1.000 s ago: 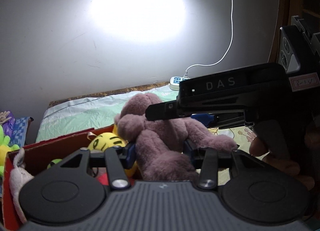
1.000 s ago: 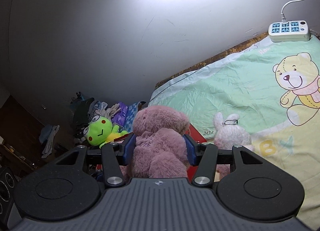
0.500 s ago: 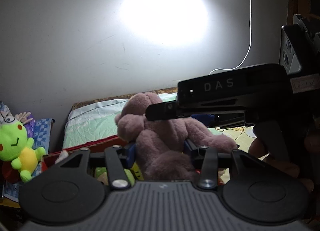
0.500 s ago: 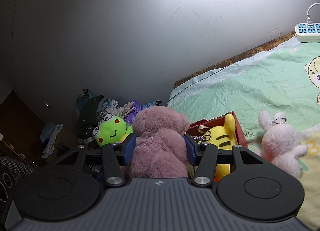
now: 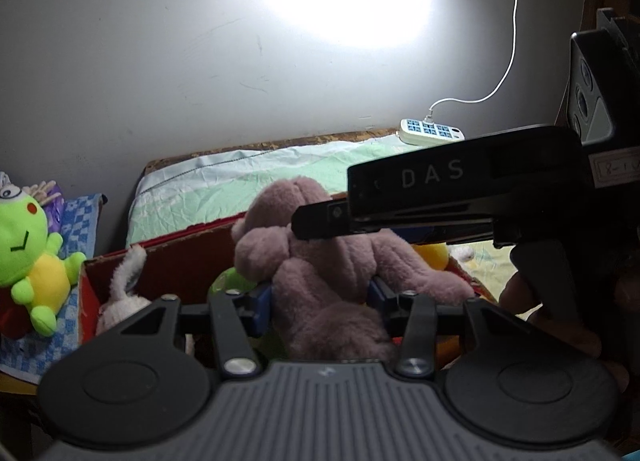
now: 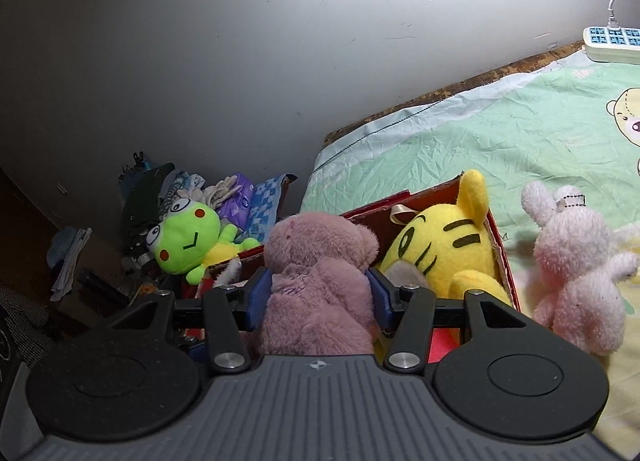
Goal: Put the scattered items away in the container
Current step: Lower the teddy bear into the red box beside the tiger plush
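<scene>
Both hand-held grippers grasp the same mauve teddy bear [image 5: 320, 261] — the left hand-held gripper [image 5: 320, 297] pinches its lower body between blue pads, and the right hand-held gripper [image 6: 318, 293] squeezes it from the other side. The bear hangs over the red cardboard box [image 5: 172, 265] on the bed [image 6: 460, 141]. In the box sit a yellow tiger toy [image 6: 440, 245] and a white plush [image 5: 120, 293] — a pink rabbit [image 6: 576, 261] stands just beside it, and a green frog [image 6: 188, 237] lies beyond the bed's edge.
</scene>
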